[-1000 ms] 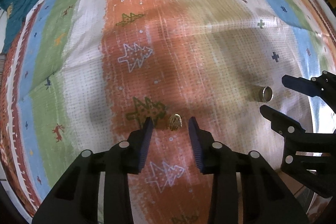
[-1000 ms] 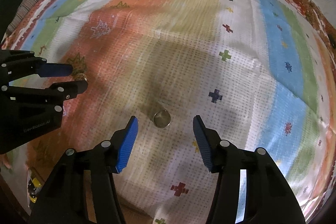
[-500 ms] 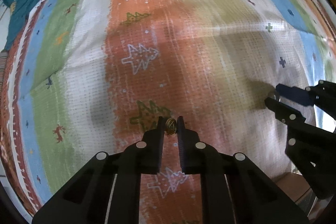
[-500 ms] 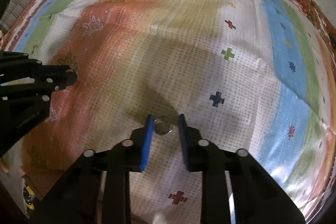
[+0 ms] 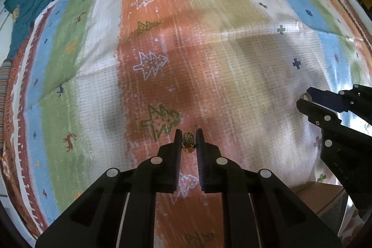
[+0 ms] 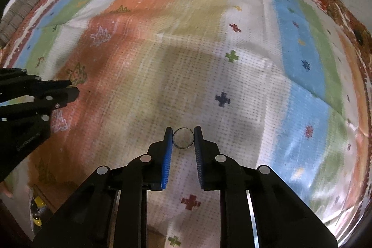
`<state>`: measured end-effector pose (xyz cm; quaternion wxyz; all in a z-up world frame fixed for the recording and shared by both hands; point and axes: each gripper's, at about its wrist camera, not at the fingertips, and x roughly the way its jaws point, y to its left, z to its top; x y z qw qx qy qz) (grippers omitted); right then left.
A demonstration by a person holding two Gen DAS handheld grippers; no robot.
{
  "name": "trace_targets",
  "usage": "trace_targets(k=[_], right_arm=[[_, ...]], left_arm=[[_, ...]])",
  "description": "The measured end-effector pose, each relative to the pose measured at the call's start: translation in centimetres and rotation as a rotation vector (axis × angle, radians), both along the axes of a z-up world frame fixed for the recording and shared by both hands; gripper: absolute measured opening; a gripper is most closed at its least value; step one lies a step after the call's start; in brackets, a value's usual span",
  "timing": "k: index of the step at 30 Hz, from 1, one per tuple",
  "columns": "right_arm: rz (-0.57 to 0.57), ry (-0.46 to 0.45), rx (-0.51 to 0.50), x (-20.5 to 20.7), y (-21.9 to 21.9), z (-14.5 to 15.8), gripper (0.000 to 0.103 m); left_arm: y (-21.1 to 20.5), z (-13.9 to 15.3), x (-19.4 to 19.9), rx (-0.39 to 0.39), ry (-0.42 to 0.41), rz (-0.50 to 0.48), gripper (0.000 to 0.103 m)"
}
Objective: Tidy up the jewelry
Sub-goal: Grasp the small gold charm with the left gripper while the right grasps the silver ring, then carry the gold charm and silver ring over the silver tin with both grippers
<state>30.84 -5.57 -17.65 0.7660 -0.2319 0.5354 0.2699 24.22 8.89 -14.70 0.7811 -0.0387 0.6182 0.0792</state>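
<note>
Both grippers closed since before, left gripper (image 5: pixel 188 142) pinching gold ring (image 5: pixel 188 140), right gripper (image 6: pixel 183 138) silver ring (image 6: pixel 183 138)

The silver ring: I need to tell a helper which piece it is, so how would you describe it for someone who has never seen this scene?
Start from the striped blanket with its little crosses and trees. On its pale stripe, the right gripper is shut on the silver ring. It is a plain open band you can see through, unlike the gold ornate piece held in the left gripper over the orange stripe.
</note>
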Motion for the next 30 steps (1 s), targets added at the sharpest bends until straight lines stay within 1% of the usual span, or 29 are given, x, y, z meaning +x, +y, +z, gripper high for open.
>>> trace_targets(k=[9, 14, 17, 21, 30], right_arm=[[-0.043, -0.012, 0.009, -0.4, -1.0, 0.9, 0.019], [-0.058, -0.038, 0.011, -0.8, -1.7, 1.8, 0.019], [-0.089, -0.065, 0.008, -1.0, -2.3, 2.6, 0.019], [-0.113, -0.074, 0.037, -1.6, -3.1, 3.6, 0.019], [-0.107, -0.11, 0.099, -3.7, -3.5, 5.9, 0.019]], left_arm=[[-0.8, 2.0, -1.0, -0.008, -0.045, -0.004, 0.012], [-1.3, 3.3, -1.5, -0.013, -0.071, -0.006, 0.012], [-1.5, 4.2, -1.9, -0.017, -0.093, -0.011, 0.012], [-2.1, 5.4, -2.7, -0.031, -0.121, -0.022, 0.012], [-3.4, 8.0, -4.7, -0.068, -0.197, -0.04, 0.012]])
